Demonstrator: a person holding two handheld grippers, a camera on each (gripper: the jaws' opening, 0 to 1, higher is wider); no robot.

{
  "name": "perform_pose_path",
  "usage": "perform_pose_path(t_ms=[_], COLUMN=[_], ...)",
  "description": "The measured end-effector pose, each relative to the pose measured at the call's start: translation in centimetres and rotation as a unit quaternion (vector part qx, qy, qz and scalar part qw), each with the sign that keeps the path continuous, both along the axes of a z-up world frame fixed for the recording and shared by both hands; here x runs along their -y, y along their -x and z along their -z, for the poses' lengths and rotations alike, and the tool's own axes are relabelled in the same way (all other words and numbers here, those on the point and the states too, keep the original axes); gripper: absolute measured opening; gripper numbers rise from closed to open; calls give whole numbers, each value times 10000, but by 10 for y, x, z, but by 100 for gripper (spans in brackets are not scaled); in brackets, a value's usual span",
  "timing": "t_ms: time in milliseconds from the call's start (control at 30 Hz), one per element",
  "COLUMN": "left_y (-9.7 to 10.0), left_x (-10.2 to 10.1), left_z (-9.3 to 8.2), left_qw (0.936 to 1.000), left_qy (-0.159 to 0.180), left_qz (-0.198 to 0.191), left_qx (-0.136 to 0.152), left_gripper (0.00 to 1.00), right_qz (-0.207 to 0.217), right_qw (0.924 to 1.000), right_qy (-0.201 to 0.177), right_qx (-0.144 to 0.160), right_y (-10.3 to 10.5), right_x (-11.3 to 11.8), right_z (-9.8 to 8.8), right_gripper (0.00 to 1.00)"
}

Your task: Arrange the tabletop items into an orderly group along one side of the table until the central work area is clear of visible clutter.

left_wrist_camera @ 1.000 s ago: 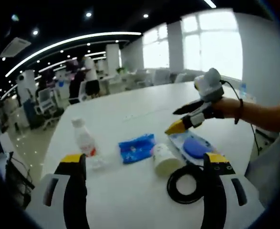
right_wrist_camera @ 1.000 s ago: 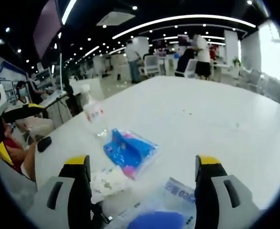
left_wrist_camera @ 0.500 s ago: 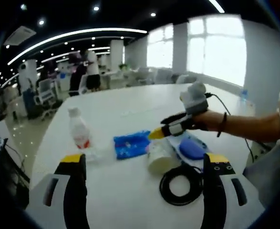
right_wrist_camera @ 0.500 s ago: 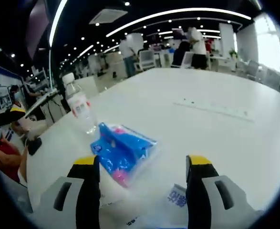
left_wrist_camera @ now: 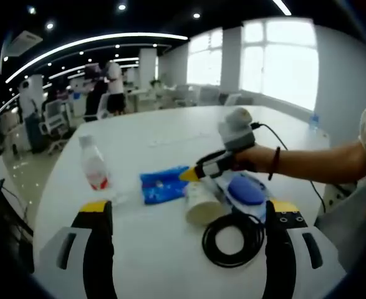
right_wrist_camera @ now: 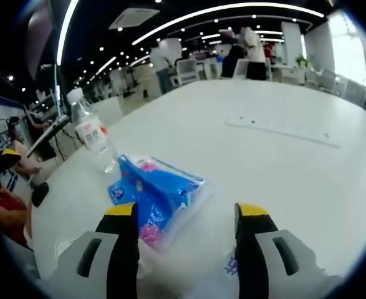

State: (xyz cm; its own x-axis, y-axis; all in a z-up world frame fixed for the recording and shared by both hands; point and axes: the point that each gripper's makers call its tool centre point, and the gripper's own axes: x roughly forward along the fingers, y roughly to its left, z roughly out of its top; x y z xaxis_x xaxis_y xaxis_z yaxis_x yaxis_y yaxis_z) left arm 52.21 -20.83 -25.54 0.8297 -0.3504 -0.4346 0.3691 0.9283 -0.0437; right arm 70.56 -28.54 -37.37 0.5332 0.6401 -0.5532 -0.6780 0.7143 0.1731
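Right gripper (right_wrist_camera: 186,215) reaching over the blue plastic tissue pack (right_wrist_camera: 153,193) on the white table (right_wrist_camera: 276,149).

Its yellow-tipped jaws are standing parted, the pack lying between and just ahead of them, ungrasped. A clear water bottle with a red label (right_wrist_camera: 90,134) is standing beyond, to the left. Left gripper (left_wrist_camera: 186,208) is hovering wide apart before a white tipped cup (left_wrist_camera: 201,200), a black cable coil (left_wrist_camera: 234,239) and a blue oval item (left_wrist_camera: 247,190).

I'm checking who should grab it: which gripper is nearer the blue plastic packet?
Right. The right gripper has its yellow tips at the blue plastic packet; the left gripper sits back from it, nearer the table edge.
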Motion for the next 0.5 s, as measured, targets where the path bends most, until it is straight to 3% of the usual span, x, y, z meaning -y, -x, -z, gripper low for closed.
perform_pose_path(t_ms=[100,233,500], left_y=[-1,-4,-5], left_x=[0,-4,-8], left_z=[2,4,12], left_qw=[10000,9996,9998], left_qy=[-9,-263,-92], left_qz=[-17,-58,-158], left_qx=[-10,29,-70], left_gripper=[99,99,98], right_qz=[17,-5,59], right_qw=[10000,9999,9995], right_qy=[16,128,283], right_qx=[-34,1,-155], right_y=[-1,0,2], right_x=[-2,-6,-5], right_z=[3,8,20], right_gripper=[52,45,34])
